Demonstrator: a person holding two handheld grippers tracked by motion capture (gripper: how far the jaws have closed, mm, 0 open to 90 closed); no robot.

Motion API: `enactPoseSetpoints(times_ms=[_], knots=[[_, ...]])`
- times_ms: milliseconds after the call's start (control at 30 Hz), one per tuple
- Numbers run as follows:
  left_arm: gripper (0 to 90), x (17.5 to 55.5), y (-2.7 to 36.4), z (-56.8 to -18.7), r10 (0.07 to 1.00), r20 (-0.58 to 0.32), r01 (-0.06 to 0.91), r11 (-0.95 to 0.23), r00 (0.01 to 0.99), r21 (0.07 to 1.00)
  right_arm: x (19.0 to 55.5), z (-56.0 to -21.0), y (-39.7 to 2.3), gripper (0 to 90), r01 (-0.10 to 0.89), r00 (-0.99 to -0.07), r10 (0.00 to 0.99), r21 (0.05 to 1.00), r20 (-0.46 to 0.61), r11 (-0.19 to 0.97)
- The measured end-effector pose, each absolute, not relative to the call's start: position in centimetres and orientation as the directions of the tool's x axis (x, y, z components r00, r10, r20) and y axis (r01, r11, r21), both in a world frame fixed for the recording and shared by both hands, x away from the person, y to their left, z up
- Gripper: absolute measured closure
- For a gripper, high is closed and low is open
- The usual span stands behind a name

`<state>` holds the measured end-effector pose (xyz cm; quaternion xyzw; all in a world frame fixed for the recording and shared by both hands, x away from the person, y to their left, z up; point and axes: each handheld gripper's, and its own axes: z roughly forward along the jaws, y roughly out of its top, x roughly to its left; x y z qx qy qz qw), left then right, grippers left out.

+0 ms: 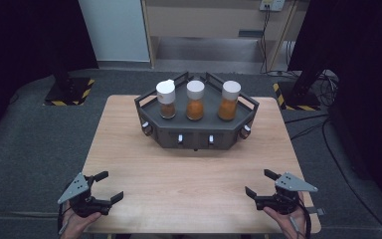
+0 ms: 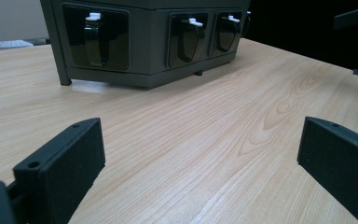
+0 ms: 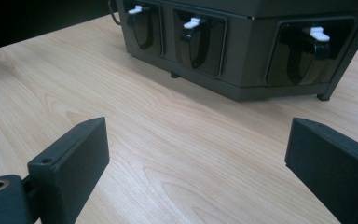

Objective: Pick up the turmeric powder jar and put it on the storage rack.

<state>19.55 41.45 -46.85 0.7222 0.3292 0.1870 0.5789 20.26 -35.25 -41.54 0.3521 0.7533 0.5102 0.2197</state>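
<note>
A: Where are the grippers sitting right now?

B: The left gripper [image 1: 107, 187] is resting at the lower left of the high view, the right gripper [image 1: 258, 183] at the lower right, both over the near edge of the wooden table [image 1: 189, 174]. Each is showing its jaws spread wide with nothing between them but bare wood.

A: And the things they are facing?

B: The dark rack [image 1: 196, 130] is standing in the upper middle of the high view, well apart from both grippers. Three spice jars with white caps are sitting on top of it: the left jar [image 1: 166, 99], the middle jar [image 1: 195, 100] and the right jar [image 1: 229, 101].

A: So which step is this?

B: I am judging it as the start, before any reach. Both gripper views are looking at the rack's front recesses with their white levers [image 3: 193, 22].

A: What is the next move asking for?

B: Probably carrying one gripper forward and up to a jar, keeping the jaws apart until they are straddling the glass.
</note>
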Motion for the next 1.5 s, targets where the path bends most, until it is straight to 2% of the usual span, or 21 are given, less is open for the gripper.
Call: enactPoseSetpoints(times_ms=[1500], knots=[[0.0,19.64,41.5,-46.92,0.691,-0.121,0.263,-0.104,0.713,0.959,20.27,-41.67,-35.15,6.5,0.312,-0.66,0.751,0.919,0.027,0.241]])
